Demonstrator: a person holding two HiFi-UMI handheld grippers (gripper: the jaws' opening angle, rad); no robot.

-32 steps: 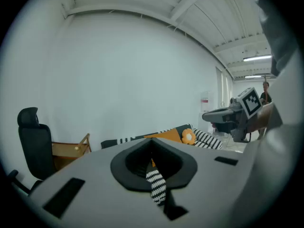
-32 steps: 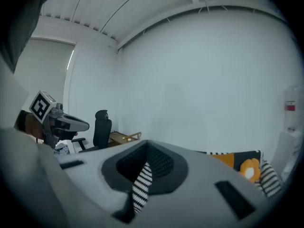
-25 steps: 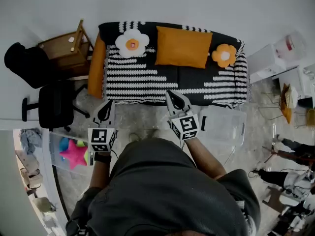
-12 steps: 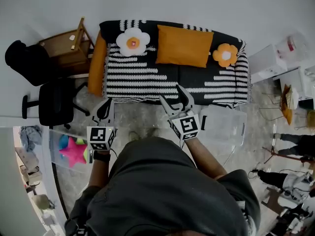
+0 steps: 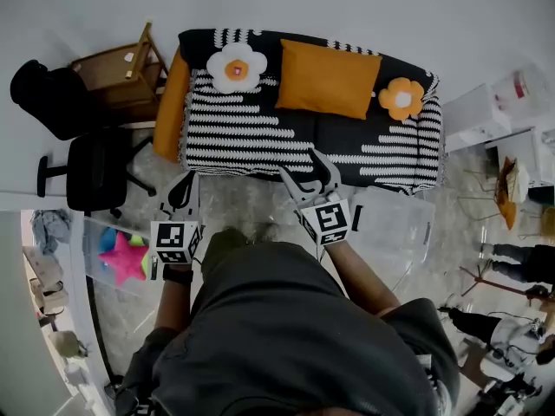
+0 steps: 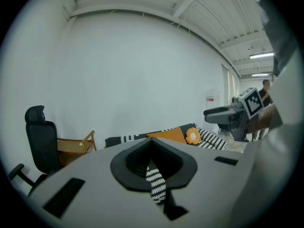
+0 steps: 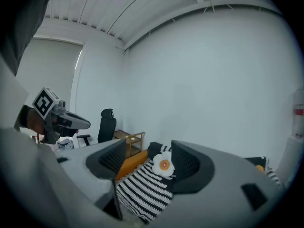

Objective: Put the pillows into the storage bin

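On sofa [image 5: 260, 141], untouched: white flower pillow [image 5: 236, 68], orange pillow [image 5: 328, 79]. Clear bin [image 5: 414, 224] on floor, near right. Right claw [image 5: 299, 165] spread, empty; left claw [image 5: 185, 189] pressed together. Best: reach forward, pinch pillow corner deep, lift clear before swinging binward.

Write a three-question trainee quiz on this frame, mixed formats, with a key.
1. True or false: the right gripper has its fingers apart and holds nothing.
2. What lies between the white flower pillow and the orange flower pillow on the sofa? A) orange rectangular pillow B) blue blanket C) book
3. Fill in: the fingers of the left gripper are ____.
Key: 1 true; 2 A; 3 together.
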